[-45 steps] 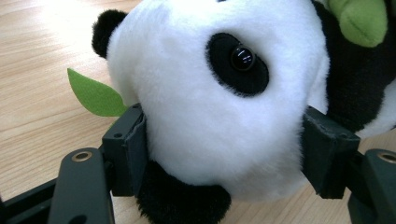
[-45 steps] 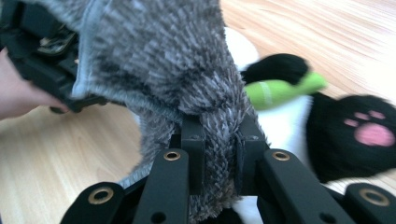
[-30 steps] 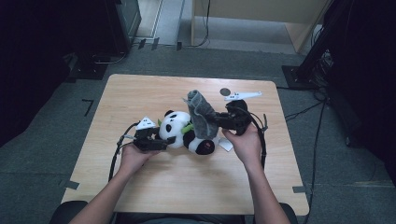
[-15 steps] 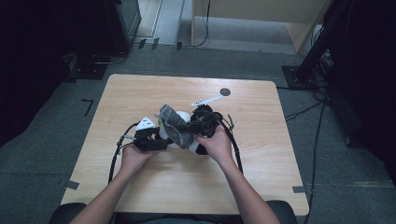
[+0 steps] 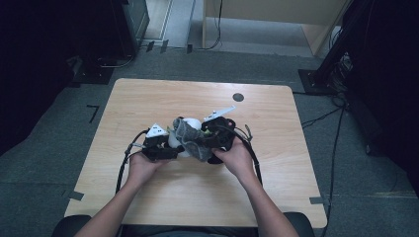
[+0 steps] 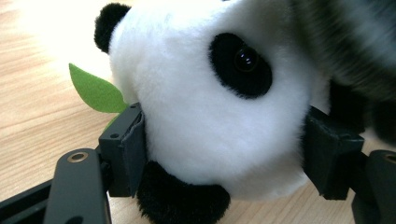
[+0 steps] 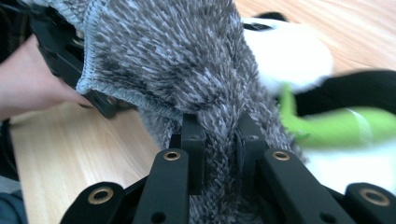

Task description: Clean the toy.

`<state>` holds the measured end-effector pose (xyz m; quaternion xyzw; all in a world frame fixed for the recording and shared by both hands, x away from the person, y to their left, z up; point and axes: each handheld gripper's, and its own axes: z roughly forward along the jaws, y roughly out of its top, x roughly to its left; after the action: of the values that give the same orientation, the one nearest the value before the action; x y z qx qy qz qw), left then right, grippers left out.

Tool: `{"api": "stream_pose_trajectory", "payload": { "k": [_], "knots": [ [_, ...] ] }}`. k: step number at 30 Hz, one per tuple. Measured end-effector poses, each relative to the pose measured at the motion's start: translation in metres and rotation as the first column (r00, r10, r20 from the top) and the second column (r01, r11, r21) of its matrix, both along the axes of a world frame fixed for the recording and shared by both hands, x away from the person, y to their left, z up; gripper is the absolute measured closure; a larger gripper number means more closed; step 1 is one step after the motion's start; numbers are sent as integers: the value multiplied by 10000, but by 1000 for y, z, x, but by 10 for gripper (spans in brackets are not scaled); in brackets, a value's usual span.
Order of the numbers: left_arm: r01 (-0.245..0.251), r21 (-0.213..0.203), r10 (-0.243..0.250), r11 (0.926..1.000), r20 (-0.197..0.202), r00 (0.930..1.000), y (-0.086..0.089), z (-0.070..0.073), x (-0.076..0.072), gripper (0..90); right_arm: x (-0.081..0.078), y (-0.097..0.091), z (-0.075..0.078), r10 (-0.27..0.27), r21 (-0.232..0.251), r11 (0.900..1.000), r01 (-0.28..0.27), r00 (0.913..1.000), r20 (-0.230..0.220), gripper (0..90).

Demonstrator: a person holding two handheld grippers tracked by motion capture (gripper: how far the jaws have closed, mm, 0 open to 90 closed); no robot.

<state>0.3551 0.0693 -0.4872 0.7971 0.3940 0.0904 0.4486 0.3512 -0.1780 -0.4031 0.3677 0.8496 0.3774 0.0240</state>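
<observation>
While the left gripper (image 6: 224,154) has its jaws pressed on the plush panda's (image 6: 219,107) head, having just closed a little further, the right gripper (image 7: 223,140) pinches a grey fuzzy sock (image 7: 187,60) over it, mid-desk (image 5: 148,98).

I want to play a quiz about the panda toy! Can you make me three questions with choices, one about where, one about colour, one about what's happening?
1. Where is the plush panda?
A. On the wooden table
B. On the floor
C. On a chair

2. What colour is the felt leaf beside the panda's head?
A. Red
B. Green
C. Blue

3. What is the right gripper doing?
A. Standing wide open
B. Lying on the table, let go
C. Pinching the fuzzy grey sock

Answers: 1 A, the high view shows it lying on the tabletop between both hands. 2 B, the left gripper view shows it bright green. 3 C, its jaws squeeze the grey fabric.
</observation>
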Motion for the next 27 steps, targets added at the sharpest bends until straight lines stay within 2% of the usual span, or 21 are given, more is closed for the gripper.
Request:
{"api": "stream_pose_trajectory", "payload": {
  "k": [5,9,13,16,18,20,27],
  "knots": [
    [70,73,-71,9999,71,9999,0,0,0,271,0,-28,4,-747,141,9971,745,9971,134,785],
    [79,36,-79,10000,36,10000,0,0,0,271,4,-40,4,-1292,355,9911,1285,9915,176,786],
    [108,22,-108,9999,8,9999,0,1,0,269,6,-54,8,-1961,677,9786,1944,9804,179,787],
    [97,23,-97,10000,-3,10000,0,1,1,268,4,-67,16,-2311,976,9685,2289,9729,112,787],
    [89,-19,-89,10000,-5,10000,0,1,0,268,1,-74,25,-2369,1328,9632,2339,9715,71,788],
    [100,-10,-100,9999,-32,9999,0,2,1,268,-4,-78,35,-2289,1530,9627,2233,9732,203,788],
    [132,79,-131,9999,-116,9998,0,3,2,270,-29,-76,65,-1778,1440,9756,1655,9810,771,787]
  ]
}}
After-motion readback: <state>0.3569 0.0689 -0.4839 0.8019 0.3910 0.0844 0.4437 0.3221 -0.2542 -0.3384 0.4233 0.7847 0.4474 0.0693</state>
